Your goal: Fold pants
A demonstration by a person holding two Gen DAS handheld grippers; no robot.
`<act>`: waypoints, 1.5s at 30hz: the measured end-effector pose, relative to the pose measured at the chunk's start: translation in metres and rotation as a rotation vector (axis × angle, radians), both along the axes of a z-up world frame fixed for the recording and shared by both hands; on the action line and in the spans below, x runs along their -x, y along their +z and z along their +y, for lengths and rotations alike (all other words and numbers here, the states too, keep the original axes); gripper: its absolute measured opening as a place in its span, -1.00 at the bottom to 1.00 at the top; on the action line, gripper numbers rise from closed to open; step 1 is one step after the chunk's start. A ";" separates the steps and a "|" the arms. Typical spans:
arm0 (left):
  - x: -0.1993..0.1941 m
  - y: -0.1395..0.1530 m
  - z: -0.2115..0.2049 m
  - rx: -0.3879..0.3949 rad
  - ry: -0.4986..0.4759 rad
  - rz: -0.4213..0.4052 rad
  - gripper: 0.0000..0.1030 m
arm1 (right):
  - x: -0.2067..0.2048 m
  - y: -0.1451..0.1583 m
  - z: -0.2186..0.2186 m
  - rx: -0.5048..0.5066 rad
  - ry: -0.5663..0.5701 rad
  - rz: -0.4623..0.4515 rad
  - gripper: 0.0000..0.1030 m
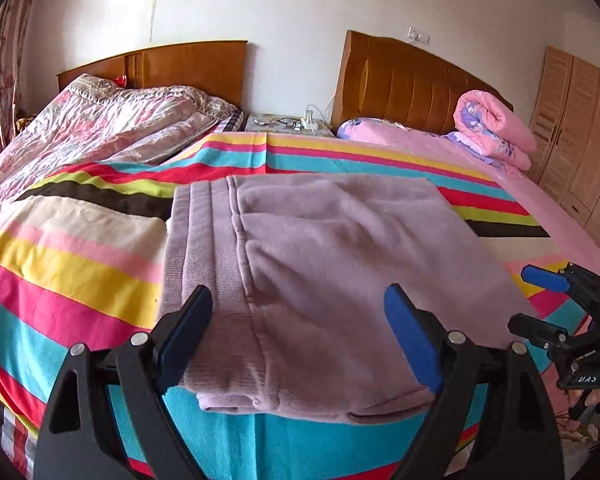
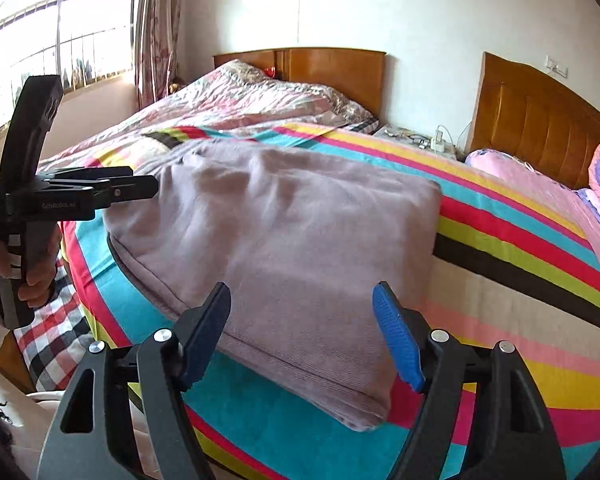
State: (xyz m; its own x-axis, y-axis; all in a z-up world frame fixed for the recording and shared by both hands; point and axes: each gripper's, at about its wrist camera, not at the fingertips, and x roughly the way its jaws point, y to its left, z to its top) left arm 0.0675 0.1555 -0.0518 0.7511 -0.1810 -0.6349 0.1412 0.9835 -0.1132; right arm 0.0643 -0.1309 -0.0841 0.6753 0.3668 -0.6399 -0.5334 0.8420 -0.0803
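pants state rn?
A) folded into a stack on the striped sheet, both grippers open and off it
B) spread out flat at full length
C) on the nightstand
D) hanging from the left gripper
A: the mauve pants lie as a layered rectangle on the striped sheet, and the left gripper and right gripper both show spread jaws with no cloth pinched.

Your L wrist cam looks fwd and down along its fingers, close over the pants' [image 1: 320, 280] near edge, facing the headboards. R cam sits close too, further right, angled leftward. Both share pants, striped sheet [image 2: 500, 208].
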 end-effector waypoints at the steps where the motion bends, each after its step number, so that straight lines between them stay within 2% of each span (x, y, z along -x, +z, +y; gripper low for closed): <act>1: -0.005 -0.012 0.004 -0.004 0.006 0.027 0.69 | -0.006 -0.012 0.000 0.019 -0.022 0.035 0.39; 3: -0.007 -0.026 0.010 -0.019 -0.002 0.017 0.70 | -0.005 -0.021 -0.012 -0.047 -0.011 0.033 0.40; 8: -0.009 -0.030 0.019 0.006 -0.017 0.028 0.71 | -0.006 -0.019 -0.019 -0.051 -0.024 0.068 0.41; 11: -0.013 -0.031 0.035 0.051 0.022 0.091 0.76 | -0.008 -0.014 -0.026 -0.078 -0.003 0.105 0.43; 13: -0.012 -0.011 0.044 0.083 0.044 0.111 0.71 | -0.014 -0.001 -0.035 -0.105 0.032 0.141 0.43; 16: -0.012 0.040 0.028 0.034 -0.005 -0.003 0.79 | -0.035 0.034 -0.045 -0.141 0.079 0.086 0.48; 18: -0.030 0.066 0.009 0.038 -0.046 -0.053 0.97 | -0.061 0.049 -0.035 -0.124 0.113 0.059 0.49; 19: -0.044 0.071 -0.001 0.048 -0.060 -0.066 0.97 | -0.077 0.052 -0.026 -0.113 0.136 0.055 0.52; 22: -0.093 0.061 -0.021 0.036 -0.036 -0.023 0.97 | -0.122 0.042 -0.003 -0.091 0.178 0.104 0.53; 25: -0.120 0.030 -0.013 0.037 0.029 0.041 0.97 | -0.144 0.021 0.003 -0.081 0.210 0.179 0.53; 27: -0.130 0.008 0.002 0.099 0.070 0.105 0.97 | -0.150 0.007 -0.004 -0.040 0.193 0.192 0.53; 28: -0.134 0.003 0.012 0.152 0.082 0.125 0.97 | -0.156 0.002 -0.013 -0.024 0.146 0.190 0.53; 31: -0.129 0.004 0.027 0.227 0.097 0.080 0.97 | -0.166 0.015 -0.037 -0.141 0.094 0.192 0.54; 33: -0.126 0.001 0.034 0.259 0.104 0.078 0.97 | -0.167 0.025 -0.036 -0.175 0.135 0.183 0.57; 37: -0.123 0.000 0.042 0.326 0.112 0.070 0.97 | -0.182 0.015 -0.006 -0.076 0.244 0.212 0.65; 39: -0.121 0.001 0.041 0.329 0.113 0.069 0.97 | -0.207 0.002 -0.002 -0.053 0.229 0.248 0.67; 40: -0.121 0.001 0.041 0.324 0.115 0.069 0.97 | -0.219 0.002 -0.006 -0.083 0.219 0.255 0.67; 43: -0.121 0.002 0.040 0.319 0.122 0.067 0.97 | -0.240 0.016 -0.022 -0.137 0.089 0.214 0.67; 45: -0.121 0.002 0.041 0.324 0.123 0.068 0.97 | -0.243 0.023 -0.027 -0.180 0.087 0.210 0.68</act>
State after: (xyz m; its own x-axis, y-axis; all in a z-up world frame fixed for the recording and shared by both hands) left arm 0.1885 0.1965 -0.0498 0.7380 -0.2919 -0.6084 0.0053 0.9041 -0.4273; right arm 0.3077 -0.1582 -0.0612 0.4962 0.5381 -0.6813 -0.5933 0.7831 0.1863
